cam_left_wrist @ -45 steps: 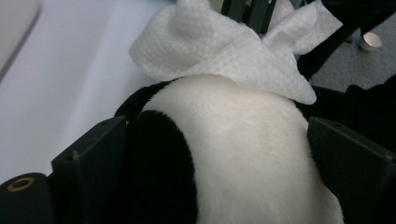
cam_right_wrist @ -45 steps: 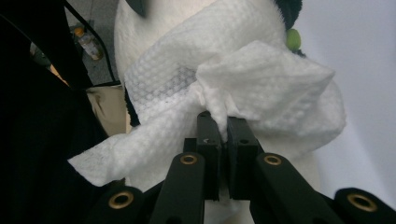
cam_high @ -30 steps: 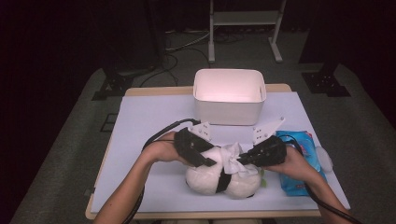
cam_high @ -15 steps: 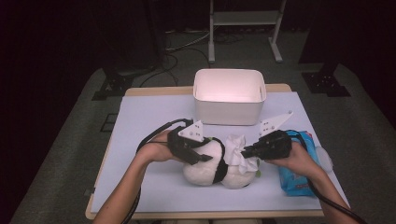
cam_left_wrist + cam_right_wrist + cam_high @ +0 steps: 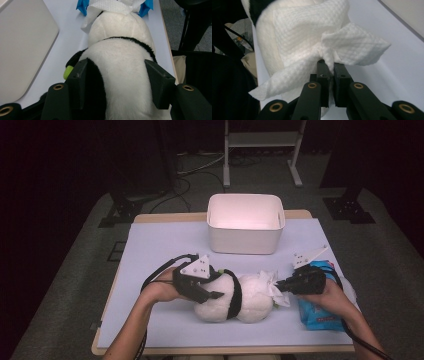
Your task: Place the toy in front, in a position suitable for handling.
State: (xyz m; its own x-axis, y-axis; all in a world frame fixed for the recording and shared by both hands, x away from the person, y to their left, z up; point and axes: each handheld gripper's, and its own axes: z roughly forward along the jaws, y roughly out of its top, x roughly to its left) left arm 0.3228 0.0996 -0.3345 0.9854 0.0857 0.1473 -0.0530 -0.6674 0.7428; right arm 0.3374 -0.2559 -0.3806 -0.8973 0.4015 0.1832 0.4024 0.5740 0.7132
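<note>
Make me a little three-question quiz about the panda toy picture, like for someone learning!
1. True or false: the right gripper is pinching a white wipe.
2. What sits between the left gripper's open jaws? A) the white bin B) the plush panda C) the blue wipes pack
3. Fill in: the wipe lies against the panda's ____ end, the one nearer the blue pack.

Key: 1 true. 2 B; the jaws have just been opening around its body. 3 head.
</note>
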